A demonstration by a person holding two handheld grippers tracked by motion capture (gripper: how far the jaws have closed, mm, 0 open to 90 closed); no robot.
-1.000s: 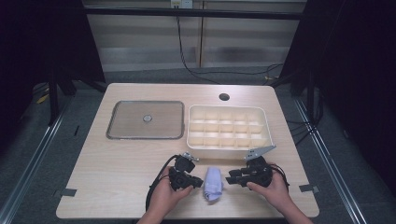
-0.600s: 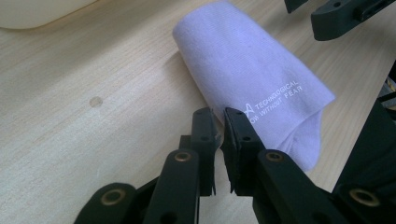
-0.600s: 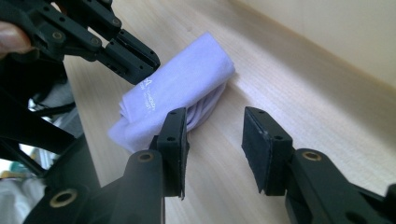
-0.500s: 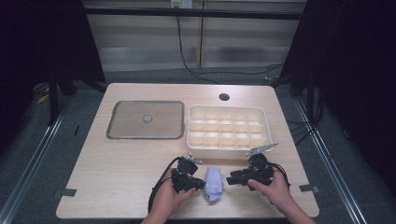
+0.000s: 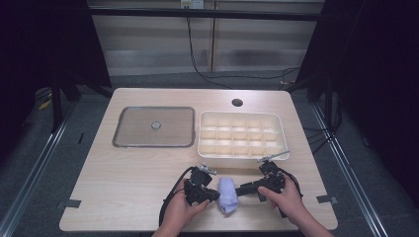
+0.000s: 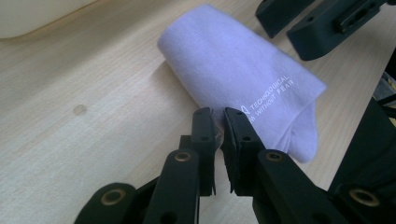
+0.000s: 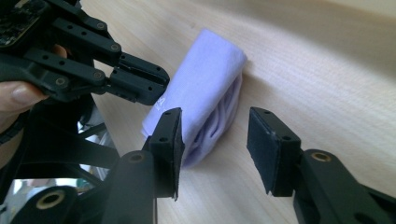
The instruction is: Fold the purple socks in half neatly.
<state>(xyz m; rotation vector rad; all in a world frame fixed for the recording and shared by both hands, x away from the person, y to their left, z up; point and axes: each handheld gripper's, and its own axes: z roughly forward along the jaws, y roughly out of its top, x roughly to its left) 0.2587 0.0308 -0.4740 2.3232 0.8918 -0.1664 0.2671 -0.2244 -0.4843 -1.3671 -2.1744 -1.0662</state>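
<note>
A folded pale-lilac sock (image 5: 227,193) lies flat on the counter (image 5: 123,168), at its near edge, just in front of the compartmented tray (image 5: 242,139). I hold one gripper at each side of it so that the fabric is pinned from the left while the right can take the free end. My left gripper (image 6: 220,133) has its jaws drawn almost together on the near left edge of the sock, apparently pinching a thin fold of cloth beside the printed lettering. My right gripper (image 7: 215,135) stands with its jaws well apart; the sock's near end lies against the inner face of its left jaw, while the other jaw stands over bare counter, not yet closed. The lidded flat pan (image 5: 154,127) sits far left, untouched.
</note>
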